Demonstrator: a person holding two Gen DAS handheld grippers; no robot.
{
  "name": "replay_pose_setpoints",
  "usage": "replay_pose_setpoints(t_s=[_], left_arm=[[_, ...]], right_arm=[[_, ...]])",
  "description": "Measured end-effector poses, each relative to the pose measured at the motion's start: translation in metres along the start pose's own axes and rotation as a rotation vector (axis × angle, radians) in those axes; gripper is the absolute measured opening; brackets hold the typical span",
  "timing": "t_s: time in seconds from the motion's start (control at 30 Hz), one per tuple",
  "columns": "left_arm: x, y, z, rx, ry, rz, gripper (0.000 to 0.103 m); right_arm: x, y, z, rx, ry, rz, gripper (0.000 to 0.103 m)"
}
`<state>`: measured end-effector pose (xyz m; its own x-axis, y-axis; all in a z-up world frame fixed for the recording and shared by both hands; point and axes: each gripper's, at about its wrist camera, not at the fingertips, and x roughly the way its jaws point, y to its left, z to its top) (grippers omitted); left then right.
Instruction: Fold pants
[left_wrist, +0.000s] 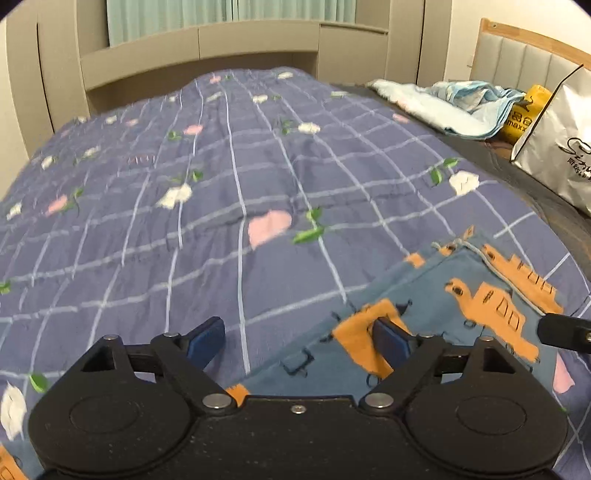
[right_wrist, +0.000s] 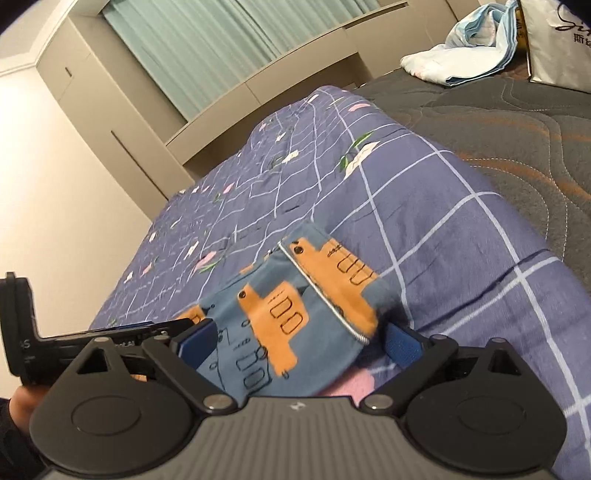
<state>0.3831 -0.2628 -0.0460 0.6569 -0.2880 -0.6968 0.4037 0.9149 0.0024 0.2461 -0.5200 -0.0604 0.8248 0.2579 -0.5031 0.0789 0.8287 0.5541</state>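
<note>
Blue pants (left_wrist: 461, 295) on checked quilt (left_wrist: 221, 184)

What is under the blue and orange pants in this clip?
The pants lie on a purple checked floral quilt, which shows all around them. Beside the quilt, a dark quilted mattress is exposed. Whatever lies directly beneath the pants is covered by the fabric.

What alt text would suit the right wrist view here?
The open right claw straddles the end of small blue pants with orange printed shapes, lying on a purple checked floral quilt. The left claw sits beside it; a white paper bag stands behind.
</note>
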Motion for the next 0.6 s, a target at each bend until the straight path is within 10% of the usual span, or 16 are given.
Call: replay_pose_setpoints(t_s=[0.33,0.5,0.6], left_arm=[[0.014,-0.039,0.011,0.188,0.016,-0.189,0.079],[0.016,-0.052,0.014,0.266,0.012,-0.154,0.008],[0.01,-0.053,0.017,0.28,0.001,-0.149,0.006]], right_arm=[[0.008,-0.007,0.008,0.038,-0.066,0.014,0.07],[0.0,-0.011,-0.001,0.064,-0.062,0.031,0.07],[-0.004,-0.011,-0.004,0.077,-0.059,0.04,0.074]])
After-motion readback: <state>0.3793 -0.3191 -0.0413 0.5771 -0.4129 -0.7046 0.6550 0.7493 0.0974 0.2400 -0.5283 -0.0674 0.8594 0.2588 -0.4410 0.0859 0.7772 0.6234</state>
